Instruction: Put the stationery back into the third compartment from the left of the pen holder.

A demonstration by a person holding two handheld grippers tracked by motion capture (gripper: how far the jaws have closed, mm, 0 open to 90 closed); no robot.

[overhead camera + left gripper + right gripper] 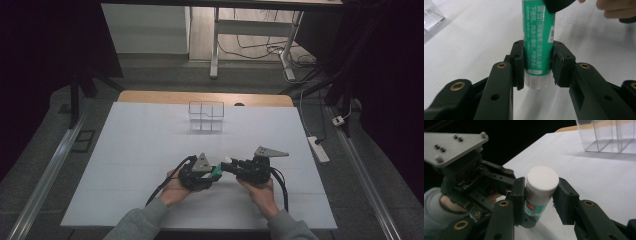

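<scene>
A green glue stick (539, 37) with a clear base and a white cap (541, 178) is held up between both grippers near the table's front middle. My left gripper (537, 67) is shut on the lower part of the green tube, its pads pressing both sides. My right gripper (540, 192) faces it from the other end, and its pads sit against the white cap. In the high view the glue stick (217, 171) bridges the left gripper (211, 174) and the right gripper (231, 163), just above the white table cover (150, 150).
A clear plastic divided box (206, 116) stands at the back middle of the table; it also appears as the clear box (609, 137) and its corner (431, 15). A power strip (318, 149) lies on the floor to the right.
</scene>
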